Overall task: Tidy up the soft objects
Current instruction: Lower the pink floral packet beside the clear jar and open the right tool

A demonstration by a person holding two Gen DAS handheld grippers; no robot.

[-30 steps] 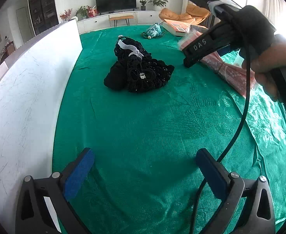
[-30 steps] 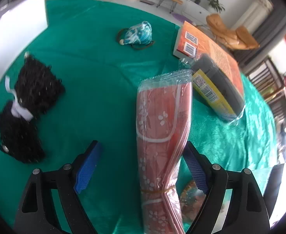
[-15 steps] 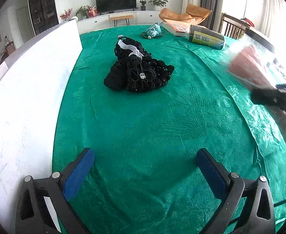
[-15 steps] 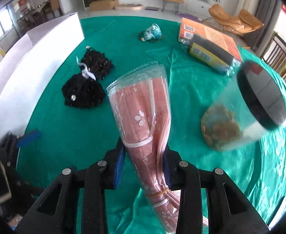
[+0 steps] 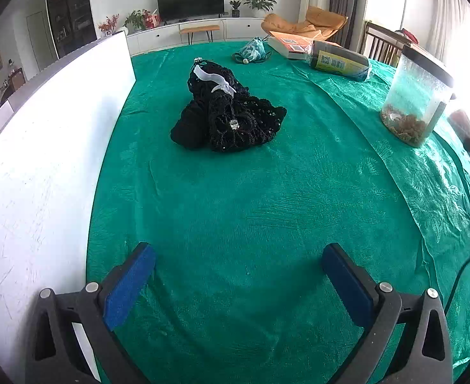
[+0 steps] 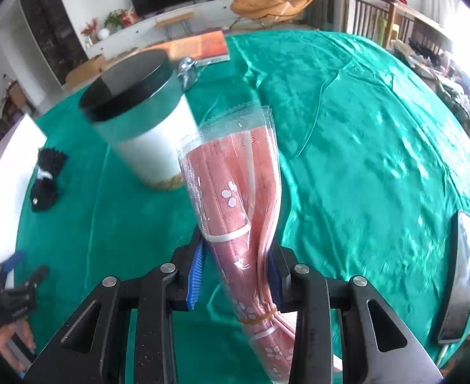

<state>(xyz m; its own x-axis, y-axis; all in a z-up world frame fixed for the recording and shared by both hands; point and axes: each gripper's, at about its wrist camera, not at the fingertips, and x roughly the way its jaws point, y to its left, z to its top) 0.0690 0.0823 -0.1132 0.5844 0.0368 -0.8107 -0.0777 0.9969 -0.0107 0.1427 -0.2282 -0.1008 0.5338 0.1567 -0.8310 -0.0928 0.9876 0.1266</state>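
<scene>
My right gripper (image 6: 236,259) is shut on a clear plastic pack of pink floral face masks (image 6: 235,185), lifted above the green tablecloth (image 6: 363,147) and tilted up and away from me. A black crocheted garment (image 5: 225,118) with a white ribbon lies in the middle of the cloth, well ahead of my left gripper (image 5: 238,262), which stands open over bare cloth with nothing between its blue pads. The same garment (image 6: 46,179) shows small at the left of the right wrist view. A teal drawstring pouch (image 5: 252,52) lies at the far end.
A clear jar with a black lid (image 5: 416,96) stands at the right, close behind the pack in the right wrist view (image 6: 145,124). A white box wall (image 5: 36,160) runs along the left. Books and a dark packet (image 5: 337,59) lie far right. A grey flat device (image 6: 462,281) lies near the cloth's right edge.
My right gripper closed on the mask pack, lifted it off the cloth and swung it right past the jar, leaving the left wrist view. The left gripper stayed put.
</scene>
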